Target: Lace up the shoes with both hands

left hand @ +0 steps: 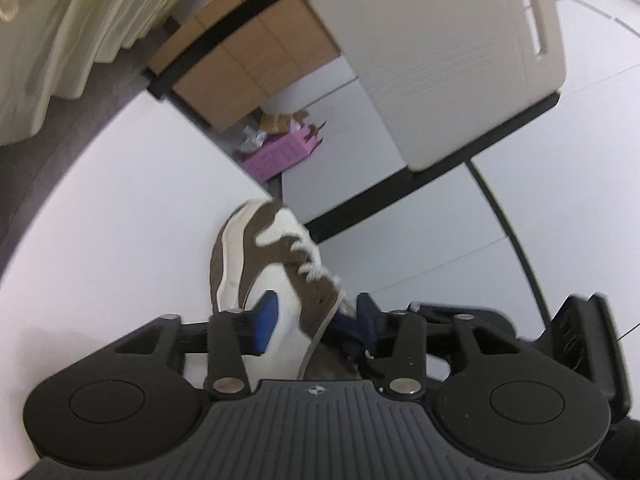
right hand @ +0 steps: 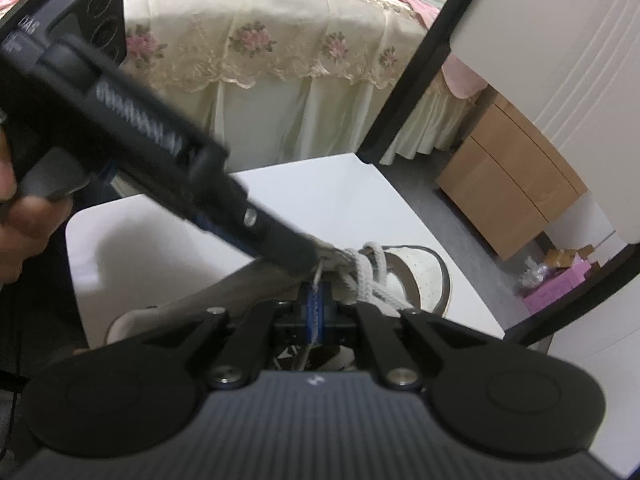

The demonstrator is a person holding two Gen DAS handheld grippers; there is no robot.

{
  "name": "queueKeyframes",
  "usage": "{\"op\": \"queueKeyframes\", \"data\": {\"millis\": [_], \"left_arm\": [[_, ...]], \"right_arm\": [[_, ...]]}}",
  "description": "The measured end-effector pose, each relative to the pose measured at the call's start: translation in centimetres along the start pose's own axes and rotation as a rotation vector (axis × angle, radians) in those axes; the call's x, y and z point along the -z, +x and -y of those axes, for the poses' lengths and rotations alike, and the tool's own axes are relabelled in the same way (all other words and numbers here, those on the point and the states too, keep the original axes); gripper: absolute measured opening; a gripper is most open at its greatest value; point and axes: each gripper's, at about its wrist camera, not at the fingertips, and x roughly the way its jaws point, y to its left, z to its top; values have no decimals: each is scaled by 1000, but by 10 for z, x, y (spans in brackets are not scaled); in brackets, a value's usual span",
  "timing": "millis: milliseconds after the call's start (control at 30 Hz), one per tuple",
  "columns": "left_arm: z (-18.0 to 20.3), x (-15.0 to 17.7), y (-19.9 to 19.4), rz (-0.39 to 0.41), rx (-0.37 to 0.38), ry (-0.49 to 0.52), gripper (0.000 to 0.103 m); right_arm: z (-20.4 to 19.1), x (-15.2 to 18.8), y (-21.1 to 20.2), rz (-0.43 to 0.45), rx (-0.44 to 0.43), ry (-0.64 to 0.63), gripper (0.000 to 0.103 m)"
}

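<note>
1. Left wrist view: the shoe [left hand: 260,276], a brown-and-white sneaker, lies tilted on the white table [left hand: 120,200], its toe pointing away toward the table's far corner. The left gripper [left hand: 316,320] is clamped across the shoe's side wall near the collar, one blue pad [left hand: 266,322] outside and the other finger inside the opening. By my reading this grip steadies the shoe so the other tool can pull against it. White laces [left hand: 310,258] cross the eyelets above the pads.

2. Right wrist view: the right gripper [right hand: 316,312] is pinched tight on a thin strand of lace [right hand: 318,280] that runs up from between its blue pads to the shoe [right hand: 420,276]. Thicker lace loops [right hand: 372,272] bunch just beyond the pads, over the tongue. The left tool's black body [right hand: 160,152] reaches in from the left, held by a hand [right hand: 20,224], and meets the shoe beside the loops. The strand looks taut, probably being drawn through or tightened; which eyelet it serves I cannot tell.
</note>
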Motion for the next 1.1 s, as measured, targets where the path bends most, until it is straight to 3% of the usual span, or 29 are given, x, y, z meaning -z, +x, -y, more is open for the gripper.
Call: {"op": "queueKeyframes", "data": {"millis": [100, 267, 400, 667, 733, 900, 1100], "left_arm": [[-9, -3, -3, 17, 46, -66, 50], [-41, -3, 3, 36, 147, -309, 51], [-57, 0, 14, 41, 191, -439, 49], [-50, 4, 23, 82, 163, -492, 47], [-52, 8, 26, 88, 159, -525, 39], [-58, 12, 23, 88, 186, -580, 34], [-57, 9, 26, 63, 169, -558, 27]], "right_arm": [[3, 0, -2, 13, -6, 24, 3], [8, 0, -6, 44, -13, 54, 3], [9, 1, -3, 52, -15, 83, 3], [13, 0, -2, 98, -22, 134, 3], [14, -1, -1, 97, -22, 140, 3], [17, 0, -1, 99, -30, 173, 3], [15, -1, 1, 95, -27, 175, 3]]}}
